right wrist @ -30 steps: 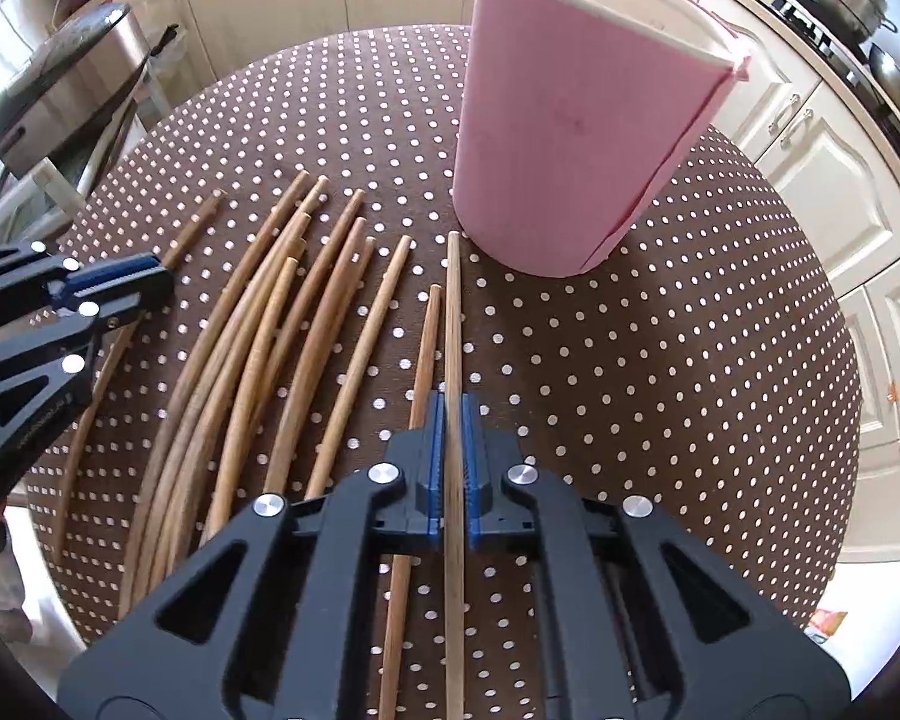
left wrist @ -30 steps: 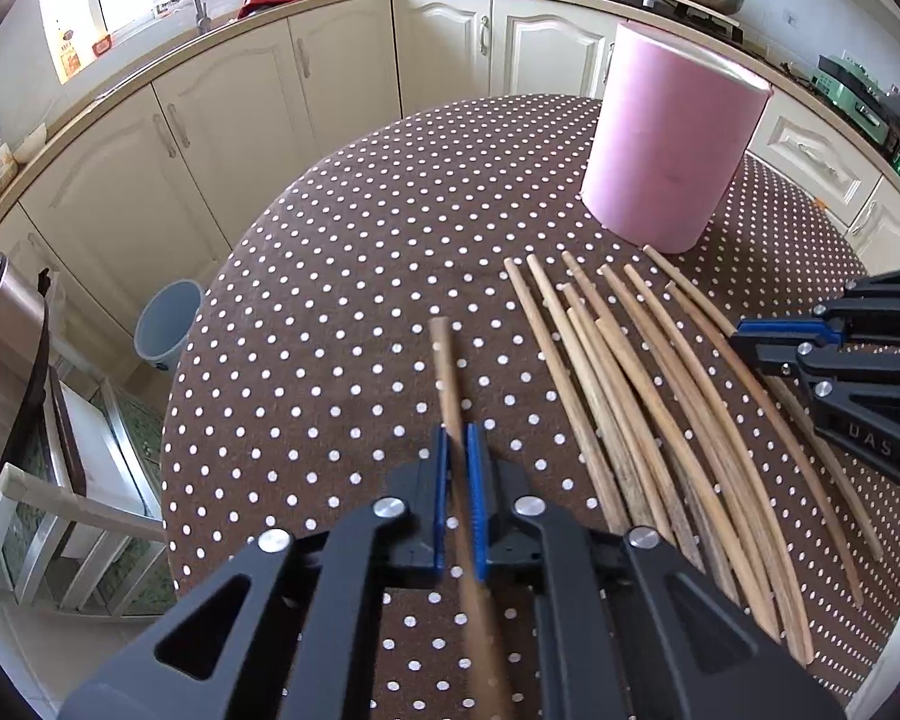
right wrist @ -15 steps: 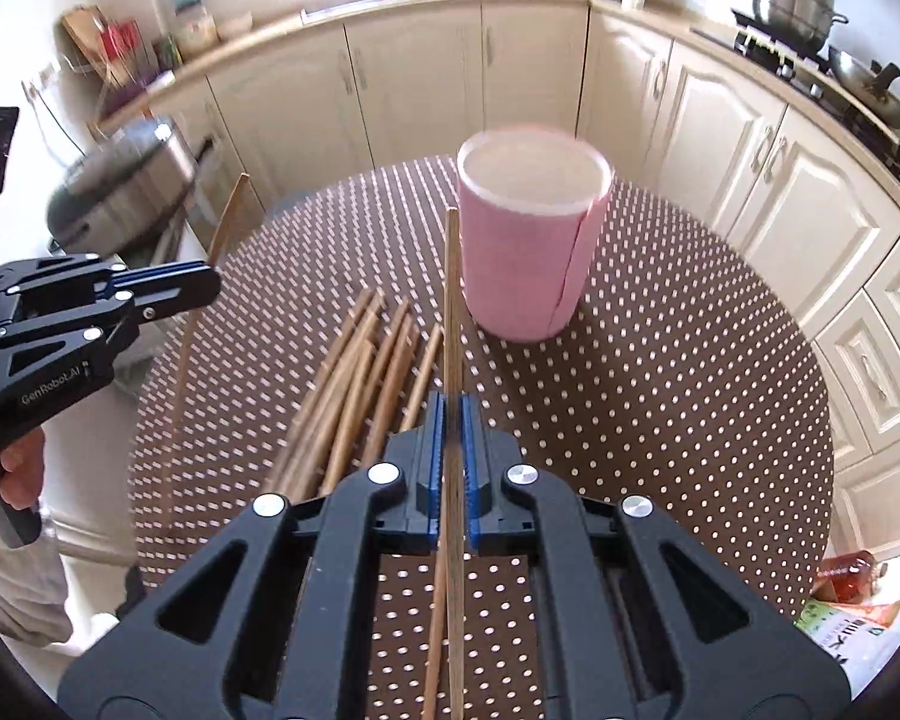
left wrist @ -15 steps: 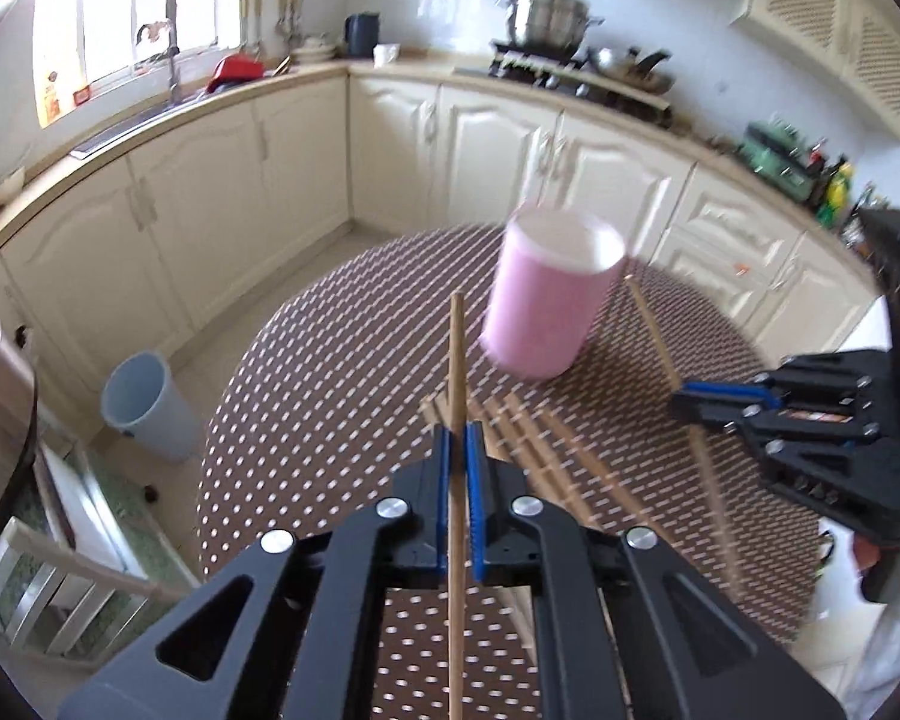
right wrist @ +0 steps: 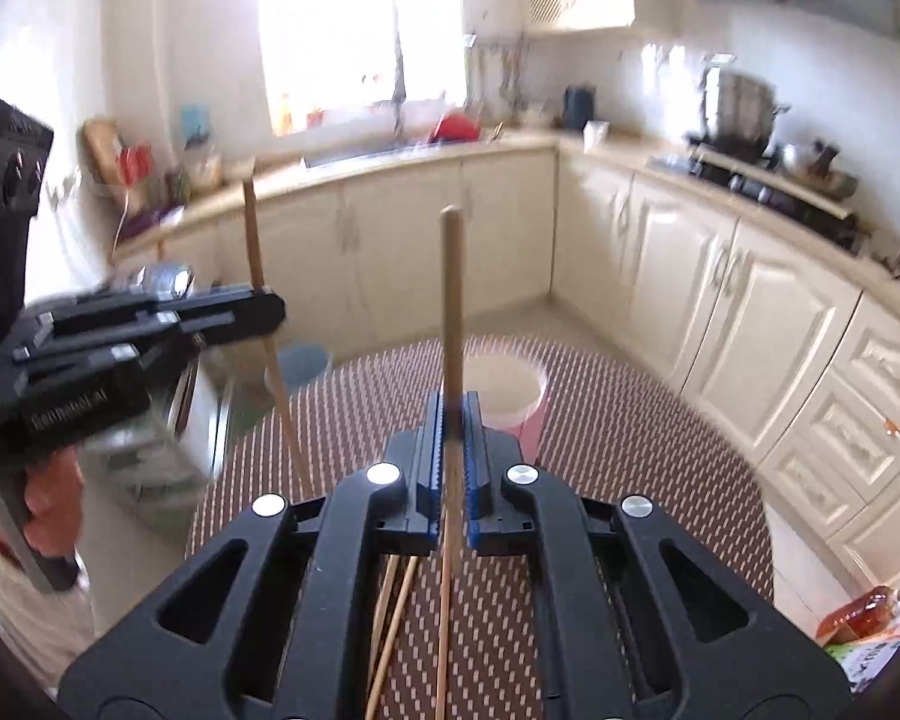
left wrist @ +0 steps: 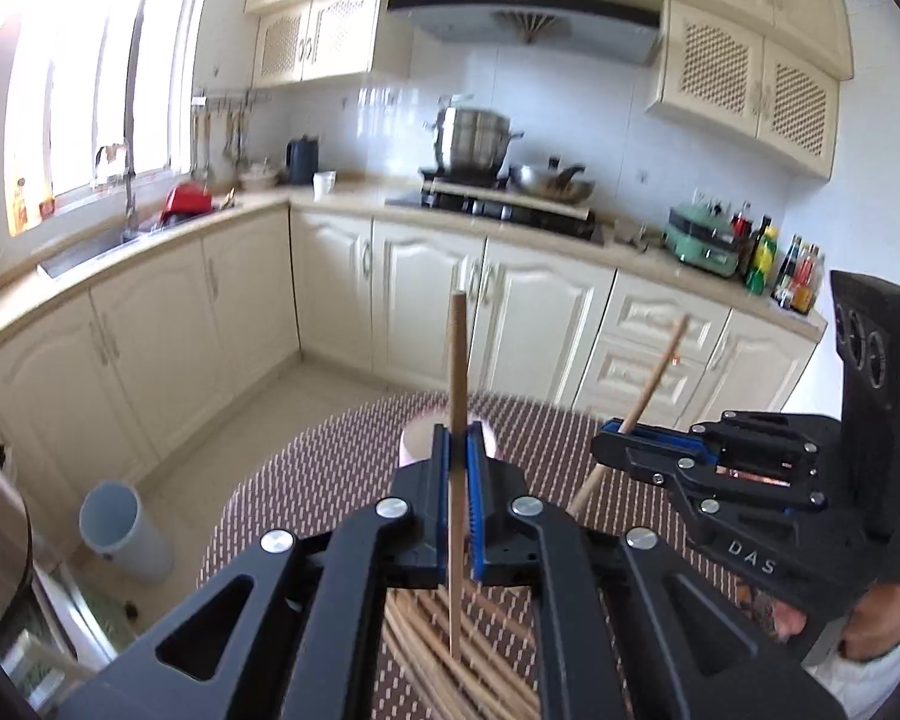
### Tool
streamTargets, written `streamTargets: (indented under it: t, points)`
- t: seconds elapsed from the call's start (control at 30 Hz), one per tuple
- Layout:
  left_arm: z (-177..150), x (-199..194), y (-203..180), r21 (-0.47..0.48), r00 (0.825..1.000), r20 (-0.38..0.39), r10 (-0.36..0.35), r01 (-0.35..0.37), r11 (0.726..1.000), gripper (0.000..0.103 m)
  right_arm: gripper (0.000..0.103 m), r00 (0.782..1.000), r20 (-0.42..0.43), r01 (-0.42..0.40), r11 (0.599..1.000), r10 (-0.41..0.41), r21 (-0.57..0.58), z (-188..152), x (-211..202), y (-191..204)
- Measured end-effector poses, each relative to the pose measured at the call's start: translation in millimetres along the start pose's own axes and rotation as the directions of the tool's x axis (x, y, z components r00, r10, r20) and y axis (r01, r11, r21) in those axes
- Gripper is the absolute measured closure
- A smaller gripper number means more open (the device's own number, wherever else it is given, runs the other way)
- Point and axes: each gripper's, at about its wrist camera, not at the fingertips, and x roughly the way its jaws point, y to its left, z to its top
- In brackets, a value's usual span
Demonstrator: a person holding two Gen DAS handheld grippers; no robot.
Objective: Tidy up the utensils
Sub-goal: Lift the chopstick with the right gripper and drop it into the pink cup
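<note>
My left gripper (left wrist: 457, 450) is shut on a wooden chopstick (left wrist: 456, 360) held upright, high above the table. My right gripper (right wrist: 450, 420) is shut on another wooden chopstick (right wrist: 450, 300), also upright. Each gripper shows in the other's view: the right gripper (left wrist: 615, 435) with its tilted chopstick (left wrist: 660, 366), the left gripper (right wrist: 264, 306) with its chopstick (right wrist: 252, 234). The pink cup (right wrist: 510, 390) stands on the table ahead and below, open end up; in the left view the cup (left wrist: 414, 438) is mostly hidden behind my fingers. Several more chopsticks (left wrist: 426, 636) lie on the table under the grippers.
The round table has a brown polka-dot cloth (right wrist: 630, 432). Cream kitchen cabinets (left wrist: 426, 300) ring the room, with a stove and pots (left wrist: 474, 150) behind. A grey bin (left wrist: 123, 531) stands on the floor left of the table. An orange bottle (right wrist: 858, 612) lies at the lower right.
Both grippers have risen from the table with their chopsticks and tilted up, so the chopsticks now stand upright above the pink cup. The views now face the kitchen walls.
</note>
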Motion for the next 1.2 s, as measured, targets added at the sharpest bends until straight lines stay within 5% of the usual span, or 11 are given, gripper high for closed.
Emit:
streamTargets:
  t: [0.3, 0.5, 0.93, 1.2]
  points:
    - [60.7, 17.1, -8.8, -0.061, 0.985, 0.174, 0.016, -0.005, 0.998, 0.097, 0.097, 0.980, 0.191, 0.053, 0.997, -0.062, 0.052, 55.3, -13.4, -11.2]
    - [73.8, 46.7, 3.1, -0.131, 0.971, 0.234, 0.043, -0.013, 0.991, 0.097, 0.097, 0.972, 0.219, 0.065, 0.995, -0.081, 0.079, 69.9, 4.2, -21.2]
    - [28.9, 122.2, 14.9, -0.067, 0.997, 0.055, 0.052, -0.048, 0.997, 0.097, 0.097, 0.996, 0.049, 0.073, 0.989, -0.079, 0.127, 28.7, 62.4, -44.1]
    - [15.0, 129.3, 19.6, -0.047, 0.998, -0.001, 0.057, -0.057, 0.997, 0.096, 0.096, 0.995, 0.000, 0.098, 0.986, -0.099, 0.134, 13.3, 73.5, -44.5]
